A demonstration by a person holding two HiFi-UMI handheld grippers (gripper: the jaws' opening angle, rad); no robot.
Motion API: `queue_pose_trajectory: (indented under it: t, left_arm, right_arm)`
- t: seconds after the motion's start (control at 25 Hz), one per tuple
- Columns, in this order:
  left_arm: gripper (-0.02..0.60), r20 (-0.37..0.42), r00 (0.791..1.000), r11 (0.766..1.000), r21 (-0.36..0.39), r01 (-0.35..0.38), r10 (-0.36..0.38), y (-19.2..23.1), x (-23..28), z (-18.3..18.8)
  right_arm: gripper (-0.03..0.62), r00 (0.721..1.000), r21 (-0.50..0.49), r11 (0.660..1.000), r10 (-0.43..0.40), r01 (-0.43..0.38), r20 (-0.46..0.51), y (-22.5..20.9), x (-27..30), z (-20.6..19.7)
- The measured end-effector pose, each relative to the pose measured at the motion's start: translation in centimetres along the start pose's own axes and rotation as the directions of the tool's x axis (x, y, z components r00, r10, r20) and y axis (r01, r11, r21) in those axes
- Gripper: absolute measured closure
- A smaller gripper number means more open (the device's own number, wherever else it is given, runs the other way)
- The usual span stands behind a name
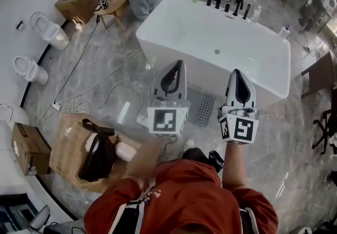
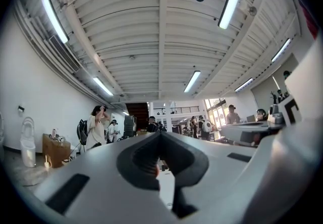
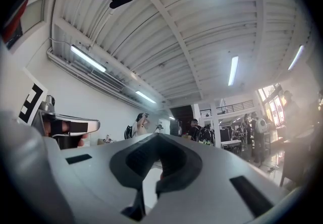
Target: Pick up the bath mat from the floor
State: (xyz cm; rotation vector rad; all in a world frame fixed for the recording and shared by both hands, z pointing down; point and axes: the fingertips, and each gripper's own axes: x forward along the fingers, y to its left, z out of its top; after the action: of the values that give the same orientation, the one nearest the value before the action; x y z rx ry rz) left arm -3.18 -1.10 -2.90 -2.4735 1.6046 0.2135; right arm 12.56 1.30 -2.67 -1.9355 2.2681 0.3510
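Bath mat (image 1: pixel 204 110): grey, perforated, flat on the floor (image 1: pixel 274 138) against the bathtub (image 1: pixel 158 35) wall; seen between the two grippers, touching neither.
Basket (image 1: pixel 66 146): wicker, near the floor's left edge; holds a dark bag (image 1: pixel 99 160) and white items (image 1: pixel 125 151).
Left gripper (image 1: pixel 179 64): jaws pressed together, empty.
Right gripper (image 1: pixel 236 72): jaws pressed together, empty.

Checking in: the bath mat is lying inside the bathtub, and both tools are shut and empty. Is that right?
No. The bath mat lies on the floor beside the bathtub, not inside it; the head view shows it. The left tool and right tool are shut and empty.
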Motion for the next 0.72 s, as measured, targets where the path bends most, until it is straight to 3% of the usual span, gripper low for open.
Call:
queue_pose_trajectory:
  t: [0.28, 0.56, 0.72]
  left_arm:
    - [0.566, -0.006, 1.000, 1.000, -0.009, -0.022, 0.022, -0.6, 4.4, -0.1]
    - [0.566, -0.023, 1.000, 0.999, 0.039, -0.007, 0.008, -0.2, 6.1, -1.5]
    - [0.566, -0.030, 1.000, 1.000, 0.019, -0.008, 0.009, 0.1, 6.8, -2.4]
  right_arm:
    - [0.583, 1.000, 0.038, 0.999, 0.014, -0.014, -0.003, -2.8, 3.7, -1.6]
    - [0.583, 1.000, 0.075, 0.997, 0.005, -0.004, -0.006, -4.2, 5.2, -2.7]
    - [0.583, 1.000, 0.080, 0.997, -0.013, 0.013, -0.005, -4.4, 5.7, -3.2]
